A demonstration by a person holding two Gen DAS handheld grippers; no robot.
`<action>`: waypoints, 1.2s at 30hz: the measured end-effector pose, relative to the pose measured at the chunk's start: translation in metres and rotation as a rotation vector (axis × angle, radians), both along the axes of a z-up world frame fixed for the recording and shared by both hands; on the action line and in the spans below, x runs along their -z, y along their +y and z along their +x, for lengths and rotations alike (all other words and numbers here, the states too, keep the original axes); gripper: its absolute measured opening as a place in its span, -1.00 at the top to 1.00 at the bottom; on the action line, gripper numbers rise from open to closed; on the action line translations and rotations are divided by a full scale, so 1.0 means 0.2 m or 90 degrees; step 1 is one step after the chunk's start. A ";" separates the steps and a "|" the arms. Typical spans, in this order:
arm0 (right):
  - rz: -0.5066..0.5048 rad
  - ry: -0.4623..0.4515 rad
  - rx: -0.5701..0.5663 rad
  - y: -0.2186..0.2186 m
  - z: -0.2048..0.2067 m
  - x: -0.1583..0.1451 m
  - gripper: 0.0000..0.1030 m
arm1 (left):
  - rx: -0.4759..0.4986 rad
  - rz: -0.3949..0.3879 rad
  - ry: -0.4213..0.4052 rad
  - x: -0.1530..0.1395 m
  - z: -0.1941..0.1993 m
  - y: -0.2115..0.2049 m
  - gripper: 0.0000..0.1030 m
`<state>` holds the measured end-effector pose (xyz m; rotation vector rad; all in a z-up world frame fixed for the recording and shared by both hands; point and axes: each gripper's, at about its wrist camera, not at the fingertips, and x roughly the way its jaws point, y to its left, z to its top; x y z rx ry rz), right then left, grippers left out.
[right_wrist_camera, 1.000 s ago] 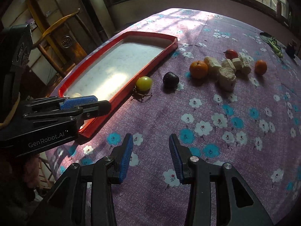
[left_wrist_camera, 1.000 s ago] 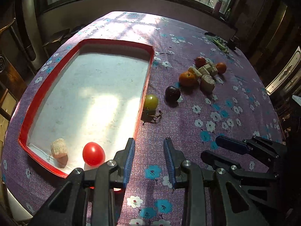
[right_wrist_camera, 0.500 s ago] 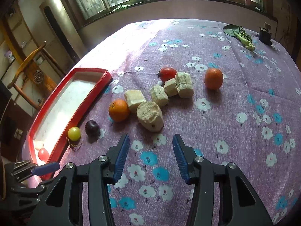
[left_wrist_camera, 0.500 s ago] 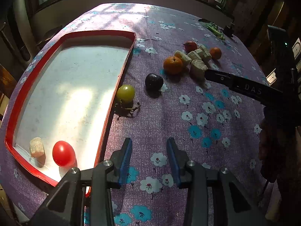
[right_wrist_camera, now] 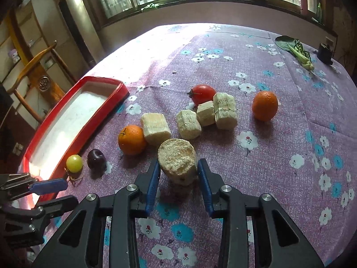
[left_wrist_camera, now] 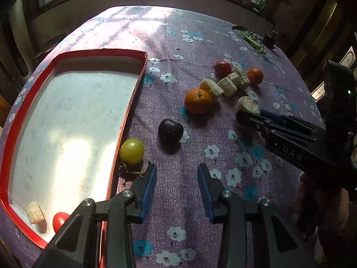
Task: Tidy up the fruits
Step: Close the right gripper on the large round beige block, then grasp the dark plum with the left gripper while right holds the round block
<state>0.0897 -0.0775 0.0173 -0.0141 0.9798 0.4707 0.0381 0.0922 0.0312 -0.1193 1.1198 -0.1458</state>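
My right gripper [right_wrist_camera: 178, 169] is open, its blue pads on either side of a pale round sugarcane chunk [right_wrist_camera: 177, 156] that stands on the cloth; it also shows in the left wrist view [left_wrist_camera: 247, 106]. My left gripper [left_wrist_camera: 176, 176] is open and empty, just short of a dark plum [left_wrist_camera: 170, 130] and a yellow-green fruit [left_wrist_camera: 132, 150] beside the red tray [left_wrist_camera: 133, 89]. The tray holds a red tomato [left_wrist_camera: 59, 220] and a cane piece [left_wrist_camera: 34, 212]. Two oranges [right_wrist_camera: 132, 139] [right_wrist_camera: 265, 105], a tomato [right_wrist_camera: 202, 93] and several cane pieces [right_wrist_camera: 224, 110] lie beyond.
The table has a purple flowered cloth [right_wrist_camera: 290, 156]. A green leafy vegetable [right_wrist_camera: 296, 52] and a small dark object [right_wrist_camera: 325, 52] lie at the far right. A wooden chair [right_wrist_camera: 33, 76] stands left of the table. Windows run along the back wall.
My right gripper has moved forward to the fruit group and now straddles the round cane chunk. My left gripper has moved forward and right, closer to the plum and the yellow-green fruit.
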 end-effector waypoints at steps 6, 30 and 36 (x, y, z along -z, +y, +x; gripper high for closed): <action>-0.007 -0.007 -0.006 -0.05 -0.10 -0.02 0.35 | 0.027 0.033 -0.006 0.03 0.15 -0.08 0.18; 0.032 0.024 0.020 -0.10 -0.10 0.03 0.34 | 0.078 0.067 -0.031 0.03 0.19 -0.03 0.09; 0.023 0.026 0.010 -0.08 -0.08 0.04 0.30 | 0.079 0.060 -0.012 0.09 0.22 -0.05 0.09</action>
